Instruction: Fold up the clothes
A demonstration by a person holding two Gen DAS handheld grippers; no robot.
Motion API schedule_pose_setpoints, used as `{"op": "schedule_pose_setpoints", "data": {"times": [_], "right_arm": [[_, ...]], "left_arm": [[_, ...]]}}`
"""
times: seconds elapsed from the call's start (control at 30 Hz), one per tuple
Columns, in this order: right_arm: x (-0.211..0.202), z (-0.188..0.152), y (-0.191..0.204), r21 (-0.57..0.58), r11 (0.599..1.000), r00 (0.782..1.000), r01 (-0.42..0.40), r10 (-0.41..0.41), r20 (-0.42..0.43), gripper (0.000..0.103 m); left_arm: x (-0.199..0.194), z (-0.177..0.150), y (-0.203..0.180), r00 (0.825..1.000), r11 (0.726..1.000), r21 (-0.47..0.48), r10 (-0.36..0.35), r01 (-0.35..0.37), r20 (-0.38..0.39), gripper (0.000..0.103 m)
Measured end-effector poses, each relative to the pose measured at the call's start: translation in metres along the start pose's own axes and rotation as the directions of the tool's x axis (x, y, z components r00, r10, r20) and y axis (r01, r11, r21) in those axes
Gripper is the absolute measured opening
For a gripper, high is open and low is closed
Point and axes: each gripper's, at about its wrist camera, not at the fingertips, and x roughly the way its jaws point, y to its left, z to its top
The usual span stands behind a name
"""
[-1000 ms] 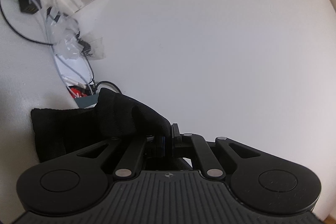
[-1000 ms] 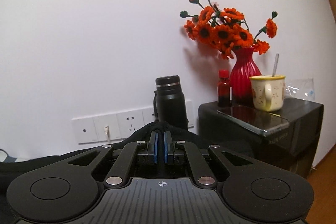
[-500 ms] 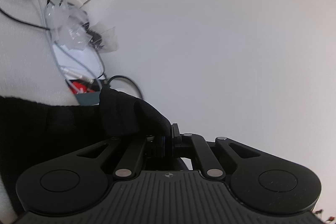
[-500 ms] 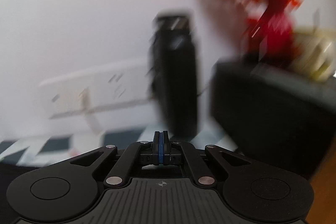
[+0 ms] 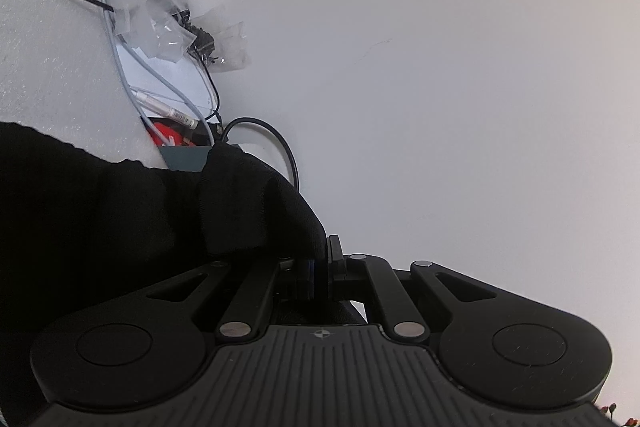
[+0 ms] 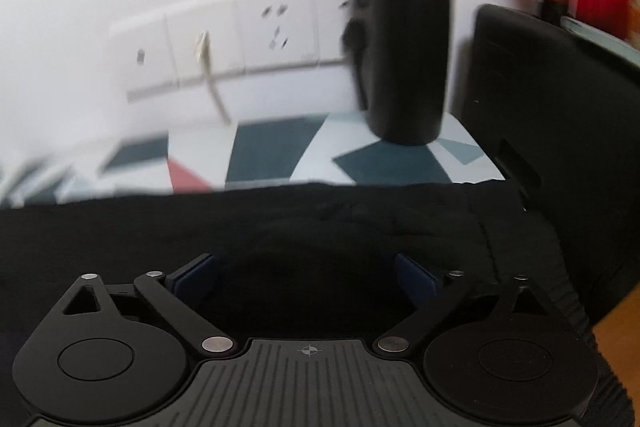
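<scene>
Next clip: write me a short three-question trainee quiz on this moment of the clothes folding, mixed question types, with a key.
1. True or false: the left gripper is shut on a bunch of the black garment.
2. Multiple choice: the right gripper is A) shut on the garment, B) open above the black garment, C) shut on the black bottle.
3. Fill in: in the right wrist view, the black bottle stands on a patterned ____ below the wall sockets.

Key: 1 true; 2 B; 3 cloth (geometric blue, white and red pattern).
</scene>
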Motion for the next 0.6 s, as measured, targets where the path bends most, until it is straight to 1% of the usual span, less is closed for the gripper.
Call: {"op": "schedule_pose_setpoints", "data": {"times": [0.03,0.07,0.1,0.13,0.17,0.2,0.27,0.33,0.43,0.53,0.6], "right_arm": [[0.002,-0.003,0.005,-0.022,1.000,1.000,0.010,-0.010,0.003,0.078],[0.001,-0.006,0.007,-0.032,0.999,1.000,0.012,-0.011,0.015,0.065],[-0.001,-0.006,0.008,-0.031,0.999,0.999,0.015,-0.014,0.030,0.047],[-0.004,-0.007,0.008,-0.029,0.999,0.999,0.020,-0.018,0.044,0.035],[-0.007,-0.007,0.007,-0.014,1.000,0.998,0.018,-0.017,0.059,0.018],[-0.011,-0.007,0.003,0.012,1.000,0.997,0.003,-0.004,0.076,0.013],[-0.022,-0.008,-0.003,0.060,0.998,0.993,-0.013,0.006,0.122,0.009],[-0.040,-0.008,-0.006,0.087,0.996,0.979,-0.014,-0.004,0.202,0.009],[-0.067,-0.006,-0.011,0.126,0.992,0.948,-0.019,-0.023,0.317,0.009],[-0.092,0.001,-0.017,0.163,0.986,0.907,-0.029,-0.042,0.420,0.008],[-0.091,0.011,-0.023,0.182,0.983,0.899,-0.026,-0.057,0.435,0.009]], "left_arm": [[0.000,0.000,0.001,1.000,1.000,-0.007,-0.004,0.004,-0.002,0.006],[0.000,0.001,0.002,1.000,1.000,-0.013,-0.007,0.007,-0.004,0.006],[0.000,0.000,0.002,1.000,1.000,-0.016,-0.010,0.010,-0.005,0.006],[0.000,0.000,0.002,1.000,1.000,-0.016,-0.012,0.011,-0.006,0.006],[0.000,0.000,0.002,1.000,1.000,-0.014,-0.013,0.013,-0.006,0.006],[0.000,0.000,0.001,1.000,1.000,-0.014,-0.017,0.017,-0.006,0.006],[-0.001,0.000,0.001,1.000,0.999,-0.021,-0.027,0.027,-0.003,0.006],[-0.002,0.001,-0.001,0.999,0.999,-0.028,-0.045,0.045,0.000,0.006],[-0.003,0.002,-0.005,0.997,0.996,-0.038,-0.083,0.082,0.000,0.006],[-0.003,0.002,-0.007,0.993,0.990,-0.081,-0.117,0.116,-0.007,0.006],[0.004,0.002,-0.009,0.995,0.991,-0.088,-0.103,0.101,-0.013,0.006]]}}
